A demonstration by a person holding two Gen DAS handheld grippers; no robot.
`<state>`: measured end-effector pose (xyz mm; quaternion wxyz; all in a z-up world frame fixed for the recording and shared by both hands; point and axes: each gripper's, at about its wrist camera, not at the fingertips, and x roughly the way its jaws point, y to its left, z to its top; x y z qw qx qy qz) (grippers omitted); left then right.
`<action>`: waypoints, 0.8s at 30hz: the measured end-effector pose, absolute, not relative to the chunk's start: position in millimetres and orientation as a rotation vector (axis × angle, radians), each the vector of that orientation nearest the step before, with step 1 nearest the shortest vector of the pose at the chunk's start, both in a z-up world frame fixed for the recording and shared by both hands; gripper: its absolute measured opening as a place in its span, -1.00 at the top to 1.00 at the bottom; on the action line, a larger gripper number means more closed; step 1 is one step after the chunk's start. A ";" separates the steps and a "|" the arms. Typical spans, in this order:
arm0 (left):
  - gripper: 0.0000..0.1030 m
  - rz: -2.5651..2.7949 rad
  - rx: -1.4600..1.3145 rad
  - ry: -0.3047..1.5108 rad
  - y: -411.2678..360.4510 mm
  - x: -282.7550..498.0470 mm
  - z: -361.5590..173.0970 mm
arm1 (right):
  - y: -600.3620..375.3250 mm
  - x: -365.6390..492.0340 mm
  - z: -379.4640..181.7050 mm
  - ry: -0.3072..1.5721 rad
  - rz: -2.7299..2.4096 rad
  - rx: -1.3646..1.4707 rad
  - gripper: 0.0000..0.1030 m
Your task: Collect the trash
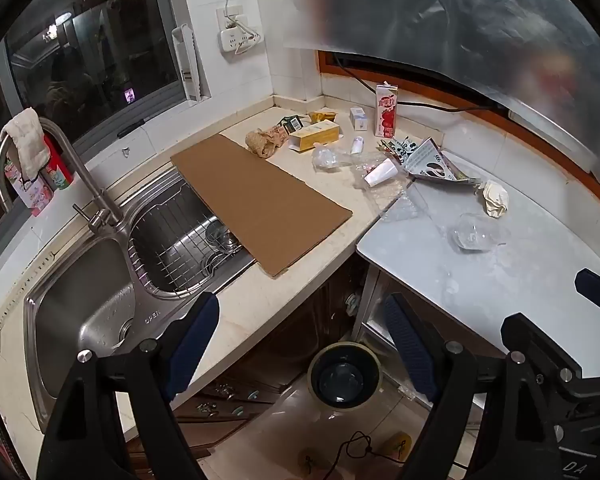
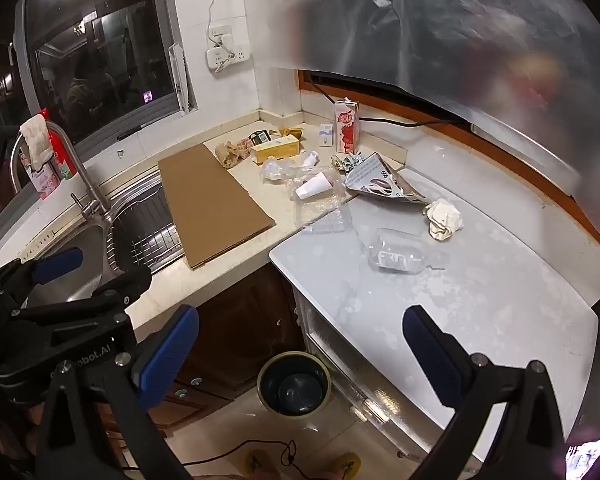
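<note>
Trash lies scattered over the corner counter: a crumpled paper ball (image 1: 495,198) (image 2: 444,218), a clear plastic bottle (image 1: 474,232) (image 2: 400,256), a white paper cup (image 1: 382,172) (image 2: 314,188), a red milk carton (image 1: 387,110) (image 2: 346,128), a yellow box (image 1: 316,136) (image 2: 277,148) and a printed wrapper (image 1: 432,162) (image 2: 380,184). A round bin (image 1: 312,364) (image 2: 261,376) stands on the floor below. My left gripper (image 1: 302,344) hovers open over the counter edge and bin. My right gripper (image 2: 300,356) is open beside it, near the white table's front. Both hold nothing.
A cardboard sheet (image 1: 259,200) (image 2: 211,204) bridges the sink's dish rack. The steel sink (image 1: 79,300) and tap (image 1: 83,172) are at left. A translucent plastic bag (image 1: 460,20) (image 2: 460,20) hangs blurred across the top right. Cables trail on the floor.
</note>
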<state>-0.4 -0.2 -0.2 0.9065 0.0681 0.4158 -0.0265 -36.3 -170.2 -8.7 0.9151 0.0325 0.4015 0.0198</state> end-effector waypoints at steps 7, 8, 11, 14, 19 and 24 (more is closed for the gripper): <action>-0.61 -0.058 0.133 0.873 1.3 1.5 0.3 | -169.3 -36.2 -11.0 0.826 0.042 0.069 -0.99; -0.61 -0.059 0.131 0.876 1.3 1.4 0.2 | -169.2 -36.2 -11.3 0.827 0.043 0.069 -0.99; -0.61 -0.063 0.127 0.880 5.3 -1.1 -1.2 | -172.2 -34.7 -7.8 0.828 0.045 0.071 -0.99; -0.61 -0.063 0.123 0.879 7.1 -4.2 0.5 | -170.0 -34.7 -10.7 0.826 0.047 0.072 -0.99; -0.61 -0.064 0.125 0.889 3.0 -2.9 -7.1 | -163.9 -38.7 -12.1 0.829 0.048 0.079 -0.99; -0.61 -0.064 0.125 0.882 2.3 -6.2 -6.9 | -162.5 -41.5 -13.1 0.831 0.052 0.087 -0.99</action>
